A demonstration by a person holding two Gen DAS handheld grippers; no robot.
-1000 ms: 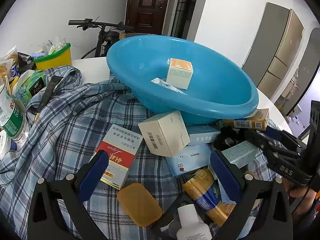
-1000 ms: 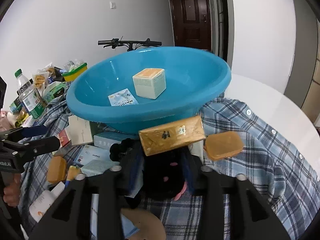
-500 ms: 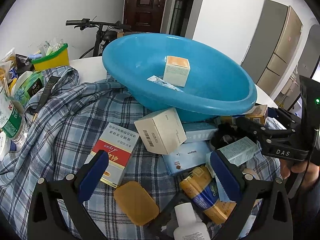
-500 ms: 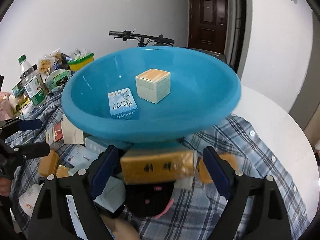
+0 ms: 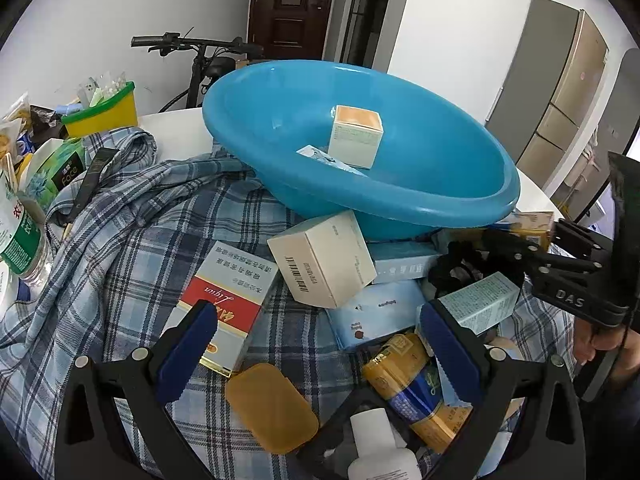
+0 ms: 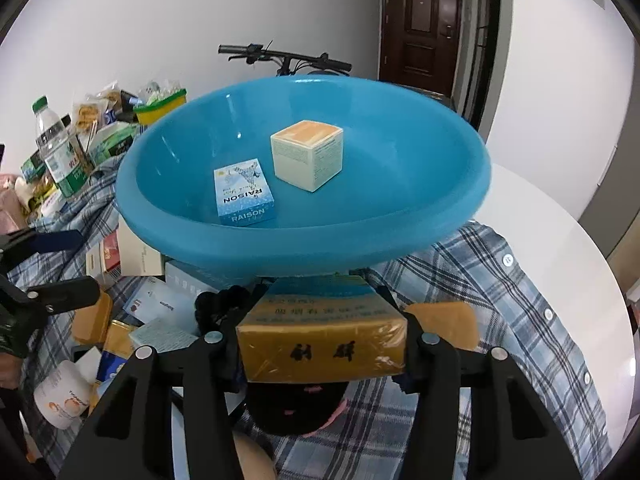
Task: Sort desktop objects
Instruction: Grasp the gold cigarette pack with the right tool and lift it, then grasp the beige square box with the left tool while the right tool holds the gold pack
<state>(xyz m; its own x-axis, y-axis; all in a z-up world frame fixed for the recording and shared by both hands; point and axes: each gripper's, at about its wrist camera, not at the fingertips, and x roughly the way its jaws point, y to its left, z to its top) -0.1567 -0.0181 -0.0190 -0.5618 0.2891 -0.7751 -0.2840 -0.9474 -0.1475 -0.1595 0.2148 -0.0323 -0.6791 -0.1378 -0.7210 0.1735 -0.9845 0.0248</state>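
Closing on the gold box, the right gripper has it square between its jaws, pads at both ends, just below the blue basin's near rim, w/ a black fabric item underneath. The left gripper hangs wide open, holding nothing, over the clutter on the plaid shirt near the table's front edge. Risk, imo: box wrap looks glossy, so a light pinch could slip on the lift, or the box could clip the basin rim & tip it, since the basin sits propped on other boxes.
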